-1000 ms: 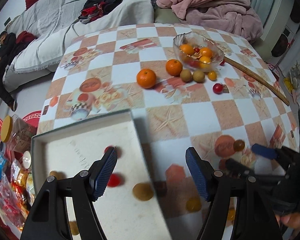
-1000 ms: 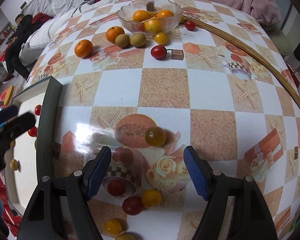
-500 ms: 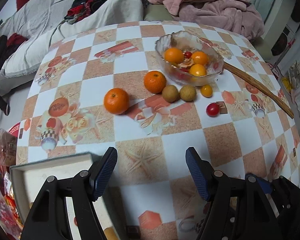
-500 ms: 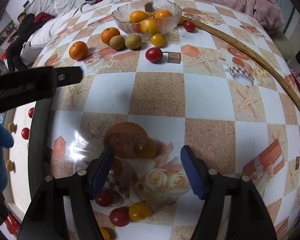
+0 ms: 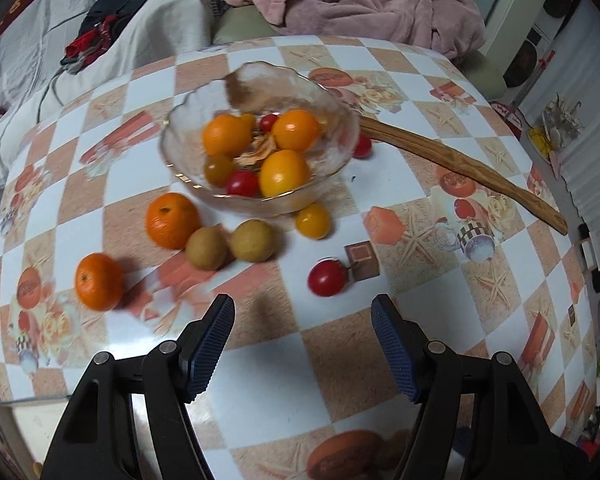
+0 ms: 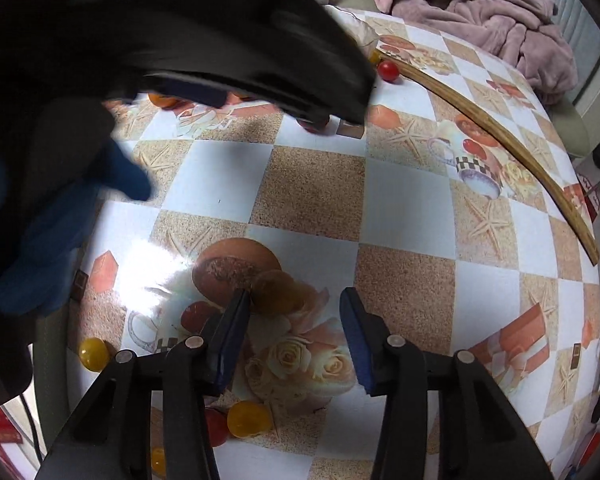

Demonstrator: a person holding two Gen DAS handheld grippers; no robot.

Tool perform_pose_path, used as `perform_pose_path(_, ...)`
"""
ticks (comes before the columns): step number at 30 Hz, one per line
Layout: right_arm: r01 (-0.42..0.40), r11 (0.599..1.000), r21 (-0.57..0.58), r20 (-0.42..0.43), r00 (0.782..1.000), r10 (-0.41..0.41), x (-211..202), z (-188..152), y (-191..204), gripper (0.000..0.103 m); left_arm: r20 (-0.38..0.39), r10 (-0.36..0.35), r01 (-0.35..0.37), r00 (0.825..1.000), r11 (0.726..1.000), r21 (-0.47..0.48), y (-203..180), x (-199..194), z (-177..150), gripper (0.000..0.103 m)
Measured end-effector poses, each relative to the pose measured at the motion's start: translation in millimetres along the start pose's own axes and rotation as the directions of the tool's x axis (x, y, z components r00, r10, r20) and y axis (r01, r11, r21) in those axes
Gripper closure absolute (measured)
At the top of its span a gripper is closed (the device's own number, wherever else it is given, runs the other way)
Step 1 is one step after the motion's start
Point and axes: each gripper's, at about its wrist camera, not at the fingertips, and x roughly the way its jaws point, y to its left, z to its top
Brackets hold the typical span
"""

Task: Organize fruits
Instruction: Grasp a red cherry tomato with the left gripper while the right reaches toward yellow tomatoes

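In the left wrist view, a glass bowl [image 5: 336,152] holds oranges and cherry tomatoes. In front of it lie two tangerines [image 5: 172,220], two brown kiwis [image 5: 253,240], a yellow cherry tomato [image 5: 313,221] and a red cherry tomato [image 5: 327,278]. My left gripper [image 5: 302,312] hangs open and empty just short of the red one. In the right wrist view, my right gripper [image 6: 295,300] is closing around a dull brownish cherry tomato [image 6: 278,292]. That tomato sits by the left pad, and the right pad is still apart from it.
A long wooden stick [image 5: 460,164] lies right of the bowl. More yellow tomatoes [image 6: 249,419] and red tomatoes [image 6: 216,424] sit by the right gripper's base. The left gripper's dark body [image 6: 220,40] and a blue-gloved hand [image 6: 60,220] block the right view's upper left. A tray corner [image 5: 4,412] shows.
My left gripper has moved off the tray towards the bowl and its loose fruit, still open. The right gripper's jaws have narrowed around the brownish tomato. The left gripper now crosses the right view.
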Motion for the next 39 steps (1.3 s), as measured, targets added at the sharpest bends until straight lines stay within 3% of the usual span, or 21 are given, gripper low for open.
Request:
perform_pose_path(5,-0.035,0.999,0.002,0.015,0.999,0.035,-3.7,-2.4,-1.6,0.071,-0.015,0.008,-0.008,1.0,1.0,0.008,-8.5,14.6,5.0,0.035)
perform_pose_path(6,-0.043,0.999,-0.002,0.013,0.999,0.043,-3.9,-2.4,-0.6,0.076,-0.02,0.014,-0.014,1.0,1.0,0.01,-10.1,17.2,5.6,0.046)
perform_pose_path(8,-0.052,0.999,-0.007,0.011,0.999,0.052,-3.9,-2.8,0.5,0.079,-0.02,0.036,-0.035,0.999,0.999,0.021,-12.6,19.9,6.5,0.051)
perform_pose_path(10,-0.06,0.998,0.005,0.01,0.998,0.06,-4.6,-4.0,-1.7,0.081,-0.016,0.053,-0.053,0.998,0.998,0.033,-14.9,21.1,7.7,0.064)
perform_pose_path(12,-0.061,0.998,0.021,0.007,0.998,0.061,-5.7,-5.4,-5.6,0.081,-0.013,0.054,-0.054,0.998,0.998,0.035,-13.8,20.9,8.8,0.068)
perform_pose_path(13,-0.06,0.998,0.027,0.006,0.998,0.06,-6.1,-6.0,-7.4,0.083,-0.009,0.049,-0.049,0.999,0.998,0.029,-12.2,20.2,8.8,0.079)
perform_pose_path(15,-0.06,0.997,0.055,0.002,0.998,0.06,-6.1,-6.3,-15.6,0.087,-0.009,0.035,-0.035,0.999,0.999,0.025,-9.4,18.9,7.7,0.079)
perform_pose_path(21,-0.068,0.991,0.113,-0.002,0.998,0.068,-6.2,-6.0,-37.1,0.087,-0.007,0.031,-0.031,0.999,0.999,0.03,-2.8,9.0,-13.8,0.079)
perform_pose_path(27,-0.132,0.985,0.112,0.007,0.991,0.132,-1.9,1.2,-43.9,0.087,-0.007,0.039,-0.039,0.999,0.999,0.005,10.3,0.0,-33.0,0.079)
perform_pose_path(32,-0.159,0.982,0.099,0.034,0.987,0.156,-5.0,4.2,-25.7,0.084,-0.008,0.051,-0.051,0.999,0.999,-0.016,21.4,-3.5,-39.2,0.079)
perform_pose_path(33,-0.16,0.983,0.094,0.042,0.987,0.157,-5.2,6.6,-24.4,0.076,-0.009,0.054,-0.054,0.999,0.998,-0.024,23.9,-4.2,-40.4,0.079)
perform_pose_path(34,-0.157,0.984,0.088,0.049,0.987,0.153,-4.0,10.4,-23.3,0.06,-0.01,0.056,-0.056,0.998,0.998,-0.028,25.2,-4.5,-41.2,0.079)
perform_pose_path(35,-0.156,0.984,0.085,0.05,0.987,0.152,-2.9,12.1,-22.5,0.053,-0.01,0.059,-0.059,0.998,0.998,-0.029,26.4,-5.1,-42.0,0.079)
perform_pose_path(39,-0.161,0.983,0.083,0.055,0.986,0.157,-2.2,15.5,-20.1,0.051,-0.013,0.07,-0.07,0.997,0.997,-0.039,33.6,-7.8,-47.8,0.079)
